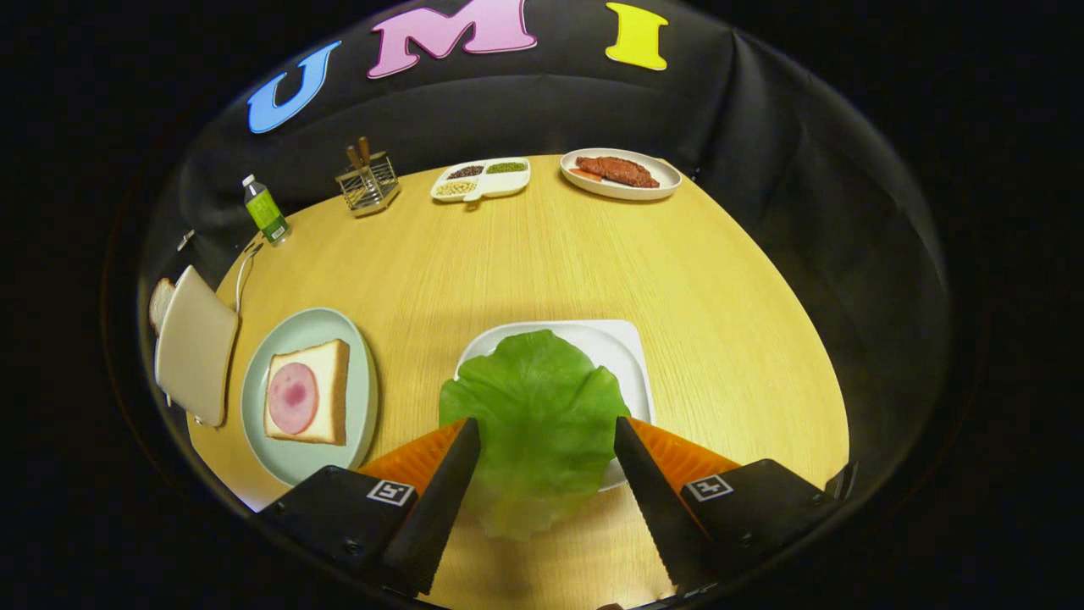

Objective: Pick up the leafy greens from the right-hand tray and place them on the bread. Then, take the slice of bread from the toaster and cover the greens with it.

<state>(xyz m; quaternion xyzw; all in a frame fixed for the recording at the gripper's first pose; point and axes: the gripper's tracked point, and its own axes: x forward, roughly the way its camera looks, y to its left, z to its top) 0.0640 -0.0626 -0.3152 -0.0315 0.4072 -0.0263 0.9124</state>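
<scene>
1. Your gripper (546, 436) is at the bottom of the frame with its fingers wide apart and holding nothing.
2. The leafy greens (533, 415) lie between the two fingers, low in the centre of the frame. They rest on the white tray (614, 343), and the near edge of the leaf hangs over onto the wooden table (550, 254).
3. To the left of the fingers you see a pale green plate (356, 339) carrying the bread (330, 373) with a round slice of ham (293, 398) on top.
4. At the left edge of the frame is the toaster (195, 347); a slice of bread (161, 303) sticks out from it.
5. In the upper part of the frame, on the far side of the table, stand a green bottle (266, 210), a wire holder (367, 182), a divided dish (481, 179) and a plate of meat (621, 173).
</scene>
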